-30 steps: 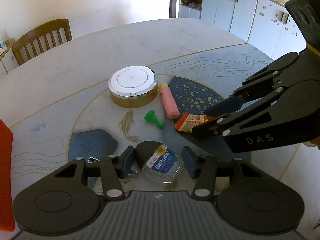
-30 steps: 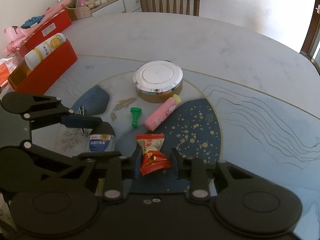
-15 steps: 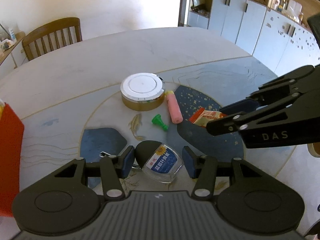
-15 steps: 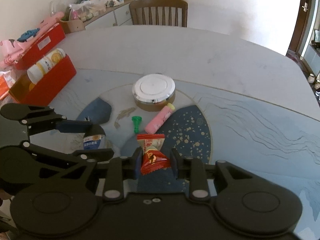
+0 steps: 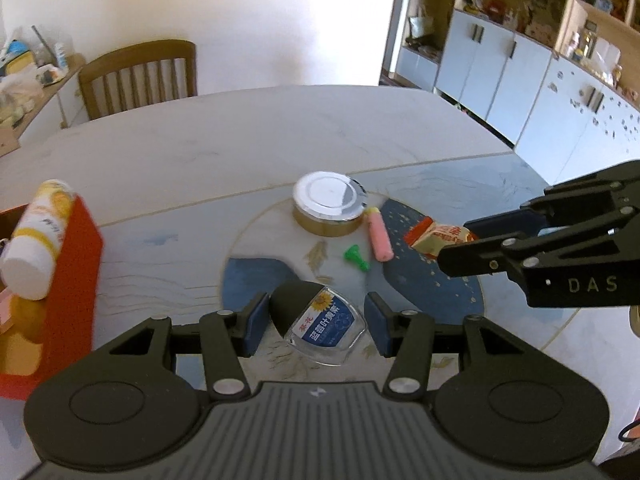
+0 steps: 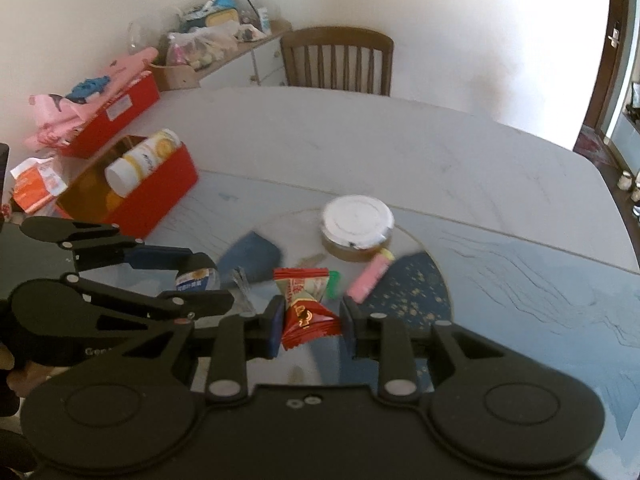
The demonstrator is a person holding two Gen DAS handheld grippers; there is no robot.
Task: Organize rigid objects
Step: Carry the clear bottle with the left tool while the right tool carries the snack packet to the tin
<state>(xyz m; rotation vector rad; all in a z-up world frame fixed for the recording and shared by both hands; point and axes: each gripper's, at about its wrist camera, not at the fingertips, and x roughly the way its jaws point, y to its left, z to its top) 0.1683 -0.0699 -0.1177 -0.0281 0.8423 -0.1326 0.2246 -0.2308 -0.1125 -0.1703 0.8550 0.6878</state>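
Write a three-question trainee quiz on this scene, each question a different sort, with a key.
1. True or false: the right gripper is shut on the red candy packet.
2. Multiple choice: what lies between the left gripper fingers? A) green piece B) clear blue-labelled container C) pink tube
3. Fill in: the white and yellow bottle lies in the ___ box.

Key: 1 true; 2 B, the clear blue-labelled container; 3 red.
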